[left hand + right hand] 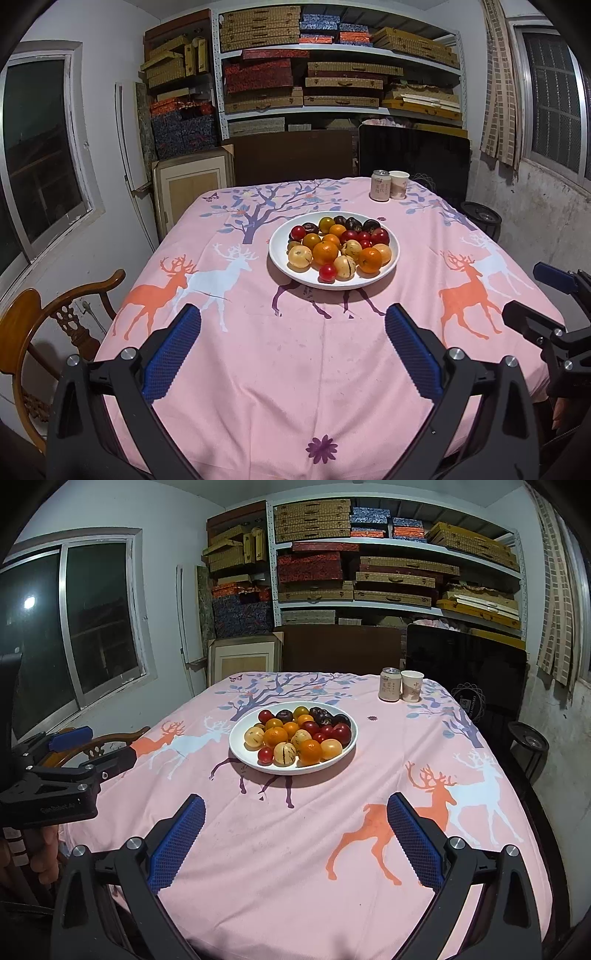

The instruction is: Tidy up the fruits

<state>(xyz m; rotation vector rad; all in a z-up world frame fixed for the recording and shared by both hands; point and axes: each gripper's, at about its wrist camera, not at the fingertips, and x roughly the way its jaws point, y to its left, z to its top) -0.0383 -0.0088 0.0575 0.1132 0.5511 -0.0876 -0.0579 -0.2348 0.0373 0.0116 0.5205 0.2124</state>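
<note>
A white plate (391, 266) sits mid-table, piled with several fruits: oranges (325, 252), red tomatoes (327, 272), pale striped melons (344, 266) and dark plums (371, 225). The plate (347, 751) also shows in the right wrist view. My left gripper (293, 325) is open and empty, held above the near table edge, well short of the plate. My right gripper (295, 808) is also open and empty, near the front edge. Each gripper shows in the other's view: the right gripper (535, 295) and the left gripper (96, 746).
A pink deer-print tablecloth (295, 369) covers the table. A drink can (380, 185) and a paper cup (399, 184) stand at the far right. A wooden chair (55, 321) is at the left, a dark chair (465, 672) behind, and shelves of boxes (332, 74) beyond.
</note>
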